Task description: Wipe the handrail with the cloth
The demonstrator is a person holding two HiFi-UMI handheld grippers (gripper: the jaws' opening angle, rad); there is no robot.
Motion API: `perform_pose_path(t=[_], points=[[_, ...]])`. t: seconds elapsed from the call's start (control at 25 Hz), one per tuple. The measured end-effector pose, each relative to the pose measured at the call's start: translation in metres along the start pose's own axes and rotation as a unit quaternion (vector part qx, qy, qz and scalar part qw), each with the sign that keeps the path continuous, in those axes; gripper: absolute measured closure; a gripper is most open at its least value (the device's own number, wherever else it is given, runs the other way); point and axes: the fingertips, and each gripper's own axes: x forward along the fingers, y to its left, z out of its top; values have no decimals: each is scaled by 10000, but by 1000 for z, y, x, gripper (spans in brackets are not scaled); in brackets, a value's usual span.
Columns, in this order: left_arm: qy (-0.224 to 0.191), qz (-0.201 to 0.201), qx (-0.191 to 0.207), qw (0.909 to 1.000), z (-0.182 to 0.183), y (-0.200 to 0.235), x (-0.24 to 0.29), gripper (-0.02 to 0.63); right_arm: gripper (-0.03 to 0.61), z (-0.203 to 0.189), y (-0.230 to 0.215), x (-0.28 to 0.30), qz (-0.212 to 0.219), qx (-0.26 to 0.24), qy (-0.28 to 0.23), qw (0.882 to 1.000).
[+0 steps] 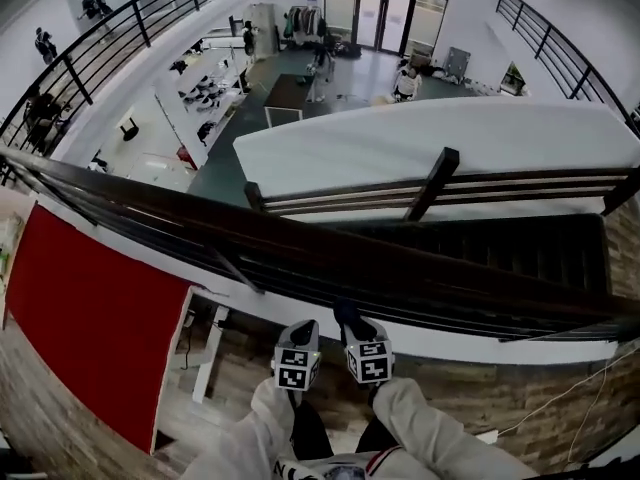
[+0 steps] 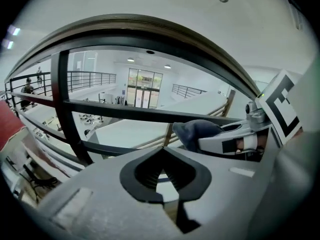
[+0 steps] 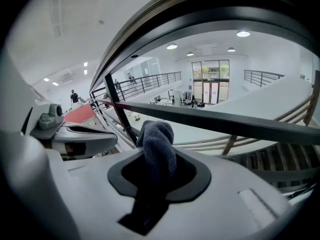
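In the head view, the dark handrail (image 1: 300, 236) runs across the frame from upper left to lower right, with thinner bars (image 1: 330, 273) under it. Both grippers sit side by side just below it, marker cubes facing the camera. The left gripper (image 1: 300, 336) is held by a white sleeve (image 1: 262, 418). The right gripper (image 1: 358, 333) carries the dark cloth (image 1: 349, 317) at its tip, just short of the lowest bars. A red panel (image 1: 90, 313) lies to the left, and a lower floor with tables and a stair (image 1: 500, 243) shows beyond the rail.

In the left gripper view, the left gripper (image 2: 162, 156) has its jaws brought together with nothing between them; only daylight shows through the gap in the pads. The handrail (image 2: 150, 25) arcs overhead, and a post (image 2: 67, 109) stands at the left. The right gripper (image 2: 235, 141) lies just to the right, and the cloth (image 2: 197, 132) bulges from its end.

In the right gripper view, the right gripper (image 3: 157, 156) is clamped on the cloth (image 3: 156, 134), which stands up from the jaws as a blue-grey bunch. The handrail (image 3: 200, 11) curves well above it, clear of the cloth. A bar (image 3: 225, 125) crosses behind the top of the cloth. The left gripper (image 3: 75, 136) shows at the left.
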Motion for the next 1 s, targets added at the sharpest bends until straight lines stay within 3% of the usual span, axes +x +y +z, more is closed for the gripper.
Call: perform_pose_path(t=[0.44,1.0], points=[[-89,763,-304,9966,-30,123,-34,611,489,2,106,81,686,-137,214,9973],[-319,1021,-265,9939,-70,227,2,612,489,20,167,198,1004,-52,73,9949]])
